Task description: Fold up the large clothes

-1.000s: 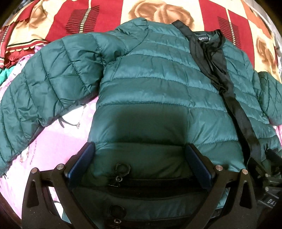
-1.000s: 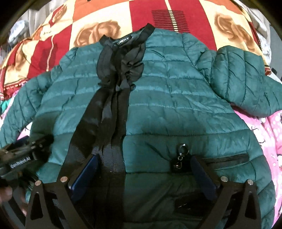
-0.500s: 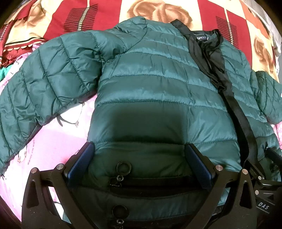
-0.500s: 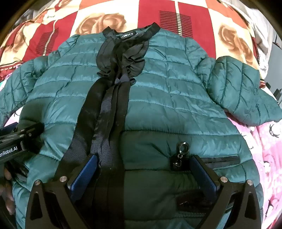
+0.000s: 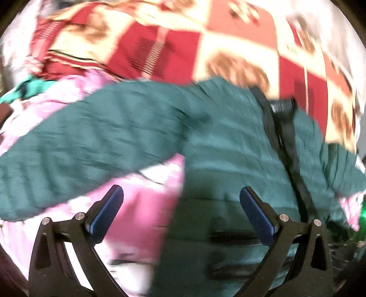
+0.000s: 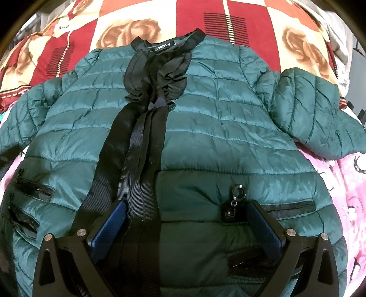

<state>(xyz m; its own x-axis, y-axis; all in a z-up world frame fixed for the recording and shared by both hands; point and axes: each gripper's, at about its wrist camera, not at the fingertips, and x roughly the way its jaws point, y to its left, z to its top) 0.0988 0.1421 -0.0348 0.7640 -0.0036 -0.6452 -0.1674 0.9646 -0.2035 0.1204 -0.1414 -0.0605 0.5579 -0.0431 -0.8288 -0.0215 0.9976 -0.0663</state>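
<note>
Red, cream and brown patterned blanket (image 6: 212, 34) fills the upper frame of the right wrist view; pink sheet (image 6: 350, 182) shows at right edge. Green quilted jacket (image 6: 224, 128) lies flat, front up, across frame centre, one sleeve (image 6: 313, 109) at right. Black front band (image 6: 139, 146) runs from collar to lower centre. Zipper ring (image 6: 239, 192) sits lower right. Right gripper (image 6: 186, 225) wide apart over the hem, gripping nothing. Left gripper (image 5: 181, 210) equally spread, empty; that view is blurred.

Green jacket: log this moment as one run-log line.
jacket: flat, unfolded, front up | left gripper: open, over hem edge, view blurred | right gripper: open, over hem | bedspread: underneath
</note>
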